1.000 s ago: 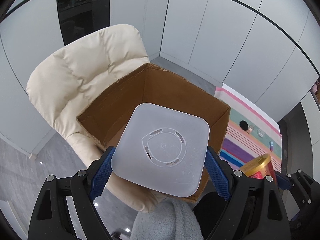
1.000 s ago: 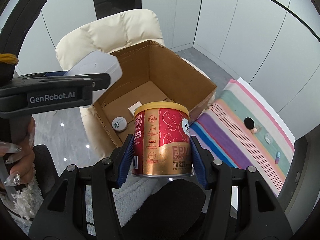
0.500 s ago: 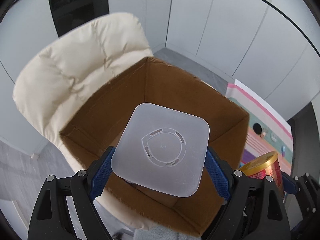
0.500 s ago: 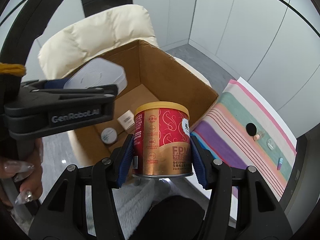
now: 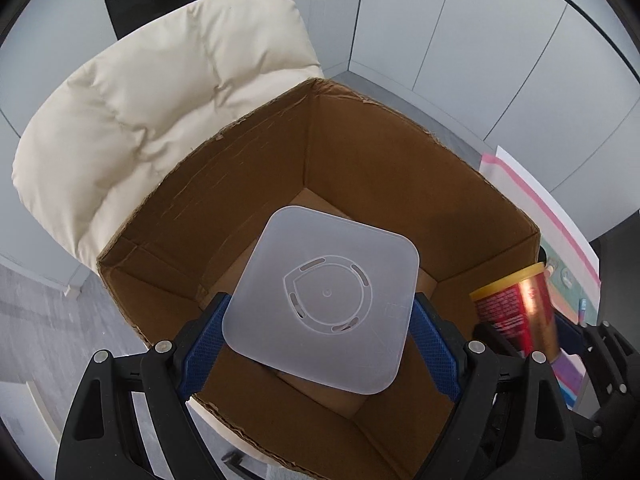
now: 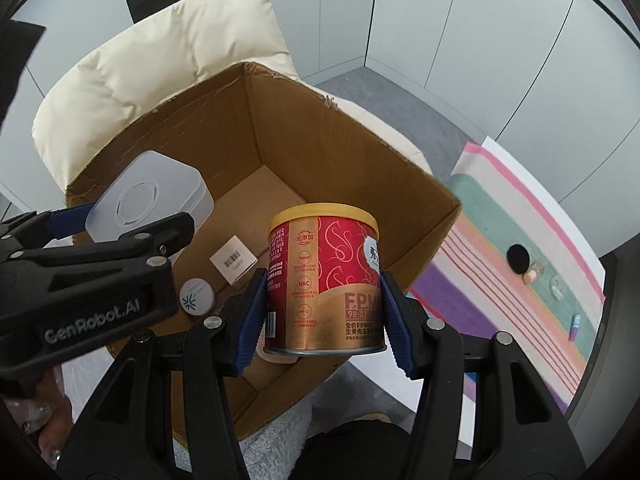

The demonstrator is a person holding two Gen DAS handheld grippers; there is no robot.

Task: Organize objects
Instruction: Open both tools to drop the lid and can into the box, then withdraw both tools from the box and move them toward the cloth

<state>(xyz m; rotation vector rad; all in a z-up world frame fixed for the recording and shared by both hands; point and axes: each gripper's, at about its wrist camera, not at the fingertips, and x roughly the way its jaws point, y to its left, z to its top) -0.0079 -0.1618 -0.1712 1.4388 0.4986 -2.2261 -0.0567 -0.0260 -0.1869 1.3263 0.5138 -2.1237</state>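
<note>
The tub (image 5: 322,300) was clamped in the left gripper (image 5: 320,332) and the can (image 6: 325,278) in the right gripper (image 6: 322,316), both held over the box (image 6: 340,148), apparently for packing.

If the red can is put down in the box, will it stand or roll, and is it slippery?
The can has a flat base, so upright it should probably stand; on its round side it would likely roll. Its glossy wall looks slippery, yet the right tool holds it level between ribbed pads. The box floor already holds small items, so an uneven landing might tip it.
</note>
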